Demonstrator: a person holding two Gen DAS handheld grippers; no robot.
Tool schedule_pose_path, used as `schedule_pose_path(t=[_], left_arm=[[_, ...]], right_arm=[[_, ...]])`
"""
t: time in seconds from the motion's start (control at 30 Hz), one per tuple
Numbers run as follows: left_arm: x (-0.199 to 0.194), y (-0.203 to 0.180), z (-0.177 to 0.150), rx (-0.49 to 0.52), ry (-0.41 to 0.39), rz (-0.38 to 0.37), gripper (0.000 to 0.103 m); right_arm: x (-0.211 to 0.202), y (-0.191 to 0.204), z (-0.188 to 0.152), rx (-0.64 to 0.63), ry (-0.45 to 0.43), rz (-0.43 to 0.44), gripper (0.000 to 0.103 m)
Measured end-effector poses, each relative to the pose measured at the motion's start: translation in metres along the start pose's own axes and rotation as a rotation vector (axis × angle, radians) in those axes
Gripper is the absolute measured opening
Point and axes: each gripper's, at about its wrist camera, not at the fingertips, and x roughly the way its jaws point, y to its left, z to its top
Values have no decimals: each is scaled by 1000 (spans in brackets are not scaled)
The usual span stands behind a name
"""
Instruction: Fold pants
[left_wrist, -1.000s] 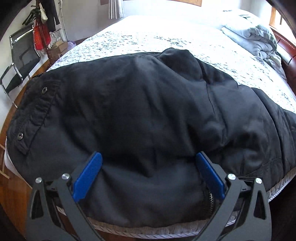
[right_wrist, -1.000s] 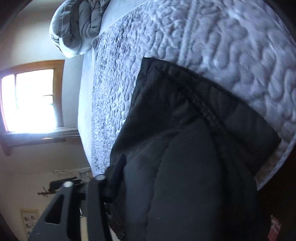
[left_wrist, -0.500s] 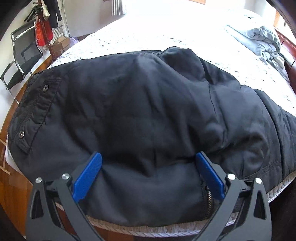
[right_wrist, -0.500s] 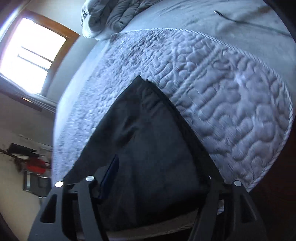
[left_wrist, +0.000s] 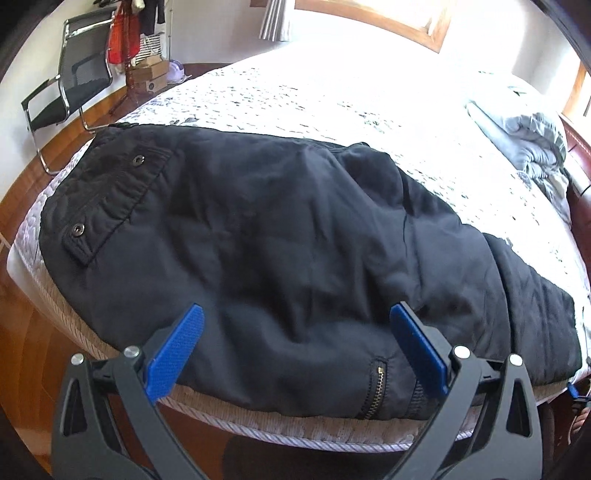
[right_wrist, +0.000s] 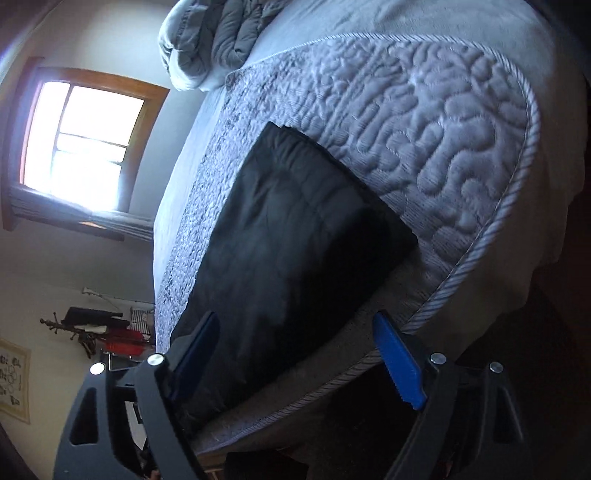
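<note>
Black pants lie spread along the near edge of a bed, waistband with two snaps at the left, a brass zipper at the near hem. My left gripper is open and empty, hovering just over the near edge of the pants. In the right wrist view the leg end of the pants lies on the quilted mattress. My right gripper is open and empty, just short of the bed edge, with the camera rolled sideways.
A grey folded duvet lies at the far right of the bed. A black chair and a coat rack with a red bag stand on the wooden floor at the left. A bright window is in the wall.
My left gripper has drawn back and risen, so more of the pants and bed shows. My right gripper has opened and pulled back from the leg end, letting go of the fabric.
</note>
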Motion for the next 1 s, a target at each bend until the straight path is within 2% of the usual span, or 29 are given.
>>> schedule_pose_path(t=[0.23, 0.43, 0.5, 0.57, 0.6, 0.63, 0.67, 0.7, 0.83, 0.93, 1.0], left_arm=[[11, 8, -4, -13, 42, 25, 101], [21, 9, -6, 14, 52, 53, 101], [23, 6, -7, 39, 54, 69, 101], [25, 3, -8, 58, 53, 79, 101], [26, 2, -8, 65, 52, 83, 101], [26, 2, -8, 68, 51, 85, 101], [27, 2, -9, 74, 49, 87, 101], [27, 0, -7, 76, 48, 88, 101], [31, -5, -3, 74, 46, 84, 101], [36, -17, 2, 69, 45, 51, 101], [41, -33, 6, 82, 42, 20, 101]], right_arm=[[23, -4, 5, 32, -25, -37, 84], [36, 17, 10, -8, -67, 5, 79], [46, 13, 14, 36, -66, -31, 73], [47, 9, 15, 93, -84, -6, 72], [48, 9, 17, 100, -88, 1, 66], [49, 11, 18, 91, -90, 10, 50], [48, 13, 20, 79, -88, 28, 41], [49, 12, 22, 72, -83, 51, 27], [46, 24, 32, 38, -70, 83, 18], [35, 32, 44, 13, -89, 115, 15], [20, 40, 54, -25, -119, 96, 15]])
